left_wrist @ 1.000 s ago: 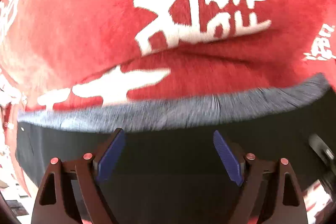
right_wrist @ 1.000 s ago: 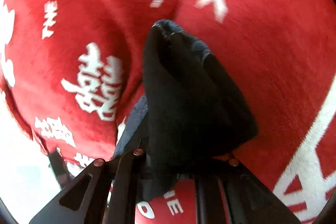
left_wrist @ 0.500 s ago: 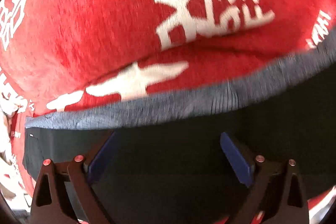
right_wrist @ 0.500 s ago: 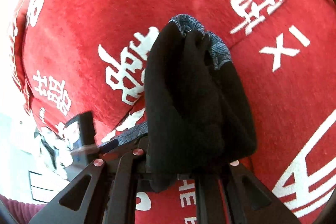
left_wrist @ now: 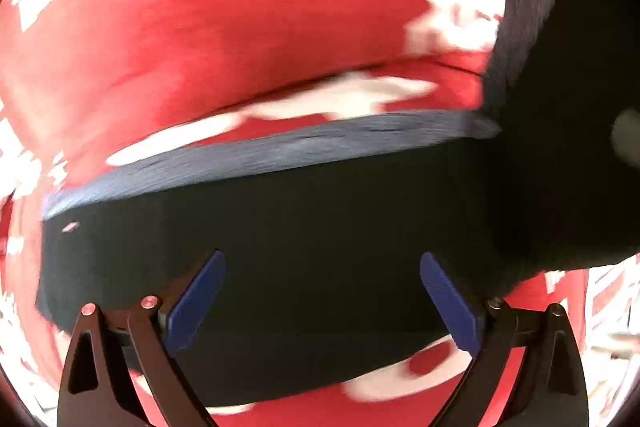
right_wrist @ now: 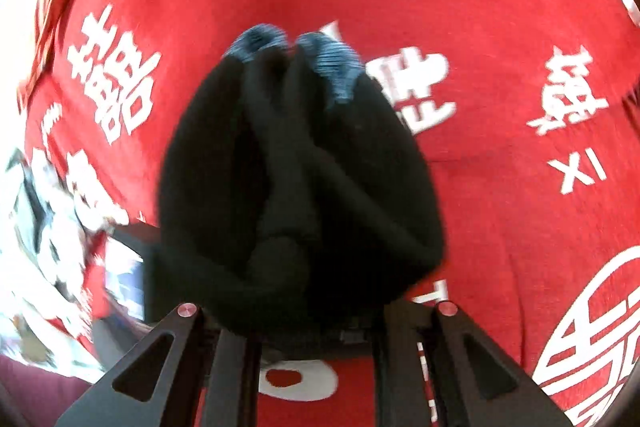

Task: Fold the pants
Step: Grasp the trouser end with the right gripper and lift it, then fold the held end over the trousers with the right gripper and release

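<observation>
A red cloth with white lettering (left_wrist: 248, 27) covers the surface. On it lie the black pants (left_wrist: 304, 227), their ribbed grey-blue waistband (left_wrist: 280, 151) along the far edge. The left hand-held gripper (left_wrist: 322, 303) hangs above them with jaws wide apart, nothing between them. The right hand-held gripper (right_wrist: 316, 323) is clamped on a bunched, lifted end of the pants, its jaws having just eased slightly. A fold seems underway; next, the raised end likely needs laying flat across the rest.
</observation>
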Demonstrator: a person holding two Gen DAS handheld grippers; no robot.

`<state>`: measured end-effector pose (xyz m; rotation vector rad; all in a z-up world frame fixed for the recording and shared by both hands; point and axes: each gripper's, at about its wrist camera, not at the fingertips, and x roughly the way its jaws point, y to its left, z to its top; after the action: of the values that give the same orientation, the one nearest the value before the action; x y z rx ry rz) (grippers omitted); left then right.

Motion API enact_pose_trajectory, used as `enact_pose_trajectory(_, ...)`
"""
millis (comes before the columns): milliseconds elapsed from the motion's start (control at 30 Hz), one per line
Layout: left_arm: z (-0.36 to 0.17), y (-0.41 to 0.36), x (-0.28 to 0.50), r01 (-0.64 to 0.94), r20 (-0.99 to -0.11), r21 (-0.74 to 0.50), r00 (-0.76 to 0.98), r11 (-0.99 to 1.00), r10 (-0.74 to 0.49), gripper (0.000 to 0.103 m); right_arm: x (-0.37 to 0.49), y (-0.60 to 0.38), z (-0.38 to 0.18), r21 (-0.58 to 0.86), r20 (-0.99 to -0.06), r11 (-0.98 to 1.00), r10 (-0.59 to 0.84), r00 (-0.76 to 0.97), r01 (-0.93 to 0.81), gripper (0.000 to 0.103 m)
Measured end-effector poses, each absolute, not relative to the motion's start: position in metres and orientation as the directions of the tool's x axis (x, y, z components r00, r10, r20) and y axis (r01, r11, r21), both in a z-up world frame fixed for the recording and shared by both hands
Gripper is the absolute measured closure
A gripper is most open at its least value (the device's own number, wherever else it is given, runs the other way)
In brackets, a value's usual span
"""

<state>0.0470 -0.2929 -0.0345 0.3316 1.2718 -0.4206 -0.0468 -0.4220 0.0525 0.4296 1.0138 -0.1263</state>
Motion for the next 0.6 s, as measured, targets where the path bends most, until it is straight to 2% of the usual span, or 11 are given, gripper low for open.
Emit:
enact_pose_trajectory(133,-0.034,-0.212,0.073,0.377,-0.963,0.045,0.261,0.925,-0.060,0.004,-0.021,-0.343,0.016,0.144,-0.904,0.971,0.050,0.424,0.192,0.077)
enact_pose_trajectory(200,-0.039,-0.179,0.077,0.316,-0.966,0.061,0.258,0.947,-0.023,0.004,-0.011,-0.307,-0.012,0.066,-0.933,0.989,0.015,0.359,0.132,0.070)
enact_pose_trajectory(300,-0.049,-0.149,0.081,0.250,-0.971,0.077,0.240,0.965,0.016,0.004,-0.002,-0.260,-0.052,-0.071,-0.966,0.996,-0.080,0.246,0.044,0.057)
enact_pose_trajectory(367,-0.052,-0.140,0.080,0.231,-0.971,0.075,0.238,0.970,0.019,0.004,0.000,-0.236,-0.055,-0.171,-0.956,0.985,-0.164,0.242,-0.006,0.053)
enact_pose_trajectory(467,-0.059,-0.135,0.086,0.236,-0.973,0.067,0.232,0.969,0.011,0.004,-0.005,-0.212,-0.038,-0.164,-0.948,0.984,-0.137,0.286,-0.072,0.038)
enact_pose_trajectory(533,-0.057,-0.136,0.090,0.247,-0.973,0.038,0.228,0.968,-0.020,0.004,-0.012,-0.200,-0.024,-0.127,-0.948,0.983,-0.080,0.309,-0.135,0.038)
enact_pose_trajectory(600,-0.044,-0.139,0.090,0.268,-0.973,-0.031,0.212,0.963,-0.091,0.004,-0.018,-0.204,-0.011,-0.005,-0.949,0.992,0.037,0.312,-0.130,0.038)
